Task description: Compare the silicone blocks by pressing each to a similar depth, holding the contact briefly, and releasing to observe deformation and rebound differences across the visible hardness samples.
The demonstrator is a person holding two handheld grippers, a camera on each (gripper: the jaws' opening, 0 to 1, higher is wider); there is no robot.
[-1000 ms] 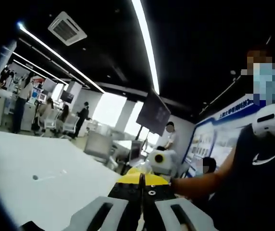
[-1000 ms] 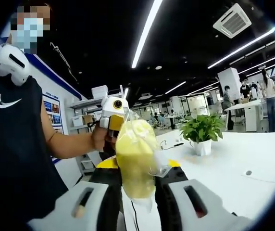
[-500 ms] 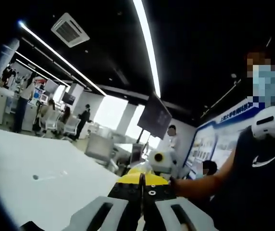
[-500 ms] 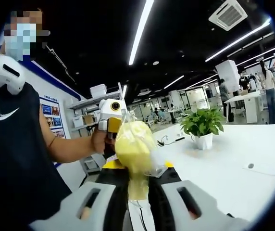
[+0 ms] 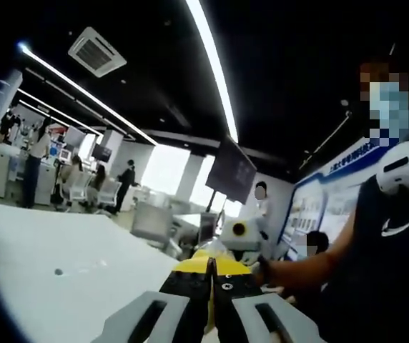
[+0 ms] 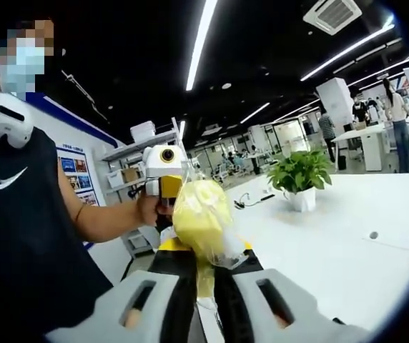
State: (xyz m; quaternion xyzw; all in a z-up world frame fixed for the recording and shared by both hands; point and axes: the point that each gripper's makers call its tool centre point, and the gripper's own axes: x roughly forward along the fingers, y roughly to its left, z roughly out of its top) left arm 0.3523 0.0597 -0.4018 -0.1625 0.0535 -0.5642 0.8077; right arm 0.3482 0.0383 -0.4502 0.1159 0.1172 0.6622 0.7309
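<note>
squeezing a bagged yellow block (image 6: 201, 214) between the jaws of your right gripper (image 6: 204, 268), you have it pinched at its lower end and lifted clear of the white table (image 6: 347, 229). this looks like the press-and-hold step on one sample, so the next move is probably to ease the jaws apart and watch how the yellow rebounds. your left gripper (image 5: 210, 275) has its jaws together on nothing, raised above the table's near edge. beyond, a potted plant (image 6: 301, 179) stands well back on the table.
</note>
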